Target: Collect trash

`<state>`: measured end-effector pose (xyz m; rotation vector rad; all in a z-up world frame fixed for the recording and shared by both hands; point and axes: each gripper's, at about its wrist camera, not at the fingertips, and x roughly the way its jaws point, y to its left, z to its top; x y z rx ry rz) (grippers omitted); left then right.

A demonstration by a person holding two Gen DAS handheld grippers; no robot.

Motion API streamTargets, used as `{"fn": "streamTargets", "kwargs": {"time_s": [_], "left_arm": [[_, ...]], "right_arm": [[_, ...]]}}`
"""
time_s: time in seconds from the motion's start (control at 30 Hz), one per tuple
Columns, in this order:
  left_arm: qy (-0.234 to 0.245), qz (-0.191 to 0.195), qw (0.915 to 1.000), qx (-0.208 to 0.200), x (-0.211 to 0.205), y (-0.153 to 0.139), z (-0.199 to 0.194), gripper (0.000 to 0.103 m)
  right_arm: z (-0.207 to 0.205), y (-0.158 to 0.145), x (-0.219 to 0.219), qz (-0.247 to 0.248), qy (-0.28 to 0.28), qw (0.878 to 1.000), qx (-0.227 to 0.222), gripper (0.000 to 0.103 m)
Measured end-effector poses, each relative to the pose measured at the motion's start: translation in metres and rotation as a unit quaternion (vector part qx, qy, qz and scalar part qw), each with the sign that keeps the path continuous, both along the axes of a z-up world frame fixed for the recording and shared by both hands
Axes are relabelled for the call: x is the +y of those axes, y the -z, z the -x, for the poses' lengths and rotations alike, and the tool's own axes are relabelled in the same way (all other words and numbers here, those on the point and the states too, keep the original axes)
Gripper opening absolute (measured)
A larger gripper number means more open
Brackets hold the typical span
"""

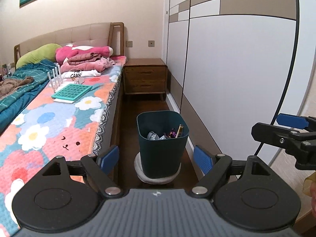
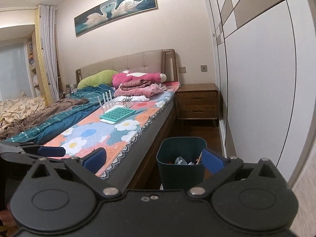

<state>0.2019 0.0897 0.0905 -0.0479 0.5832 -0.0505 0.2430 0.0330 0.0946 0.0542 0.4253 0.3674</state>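
Observation:
A dark teal trash bin (image 1: 162,144) stands on the wooden floor between the bed and the wardrobe, on a grey round pad (image 1: 156,174). It holds crumpled paper, wrappers and a stick (image 1: 165,134). It also shows in the right wrist view (image 2: 180,160). My left gripper (image 1: 157,160) is open and empty, held above and in front of the bin. My right gripper (image 2: 155,159) is open and empty, beside the left one; it also shows at the right edge of the left wrist view (image 1: 292,130).
The bed (image 1: 59,122) with a floral blanket lies to the left, carrying a teal grid tray (image 1: 72,91), a white router (image 1: 55,79) and folded clothes (image 1: 86,61). A wooden nightstand (image 1: 145,77) stands behind the bin. The wardrobe (image 1: 227,69) runs along the right.

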Motion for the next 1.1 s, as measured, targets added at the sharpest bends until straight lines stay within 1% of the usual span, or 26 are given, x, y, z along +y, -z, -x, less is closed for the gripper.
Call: {"fn": "streamTargets", "kwargs": {"time_s": [0.3,0.47,0.8,0.93,1.1], "left_arm": [[-0.008,0.014,0.9999,0.001,0.005,-0.002,0.006,0.083],[-0.012,0.015,0.9998,0.002,0.006,-0.003,0.008,0.083],[-0.015,0.005,0.9998,-0.008,0.002,-0.009,0.013,0.083],[-0.013,0.01,0.9998,-0.012,0.004,-0.011,0.015,0.083],[-0.016,0.001,0.9996,-0.024,0.002,-0.013,0.019,0.083]], "right_arm": [[0.007,-0.002,0.005,0.0,-0.004,1.0,-0.004,0.103],[0.011,-0.003,0.006,0.002,-0.008,1.0,-0.004,0.103],[0.013,-0.005,0.005,-0.004,-0.007,1.0,-0.004,0.103],[0.015,-0.007,0.003,-0.007,-0.006,1.0,-0.006,0.103],[0.016,-0.007,0.002,-0.012,-0.005,1.0,-0.005,0.103]]}}
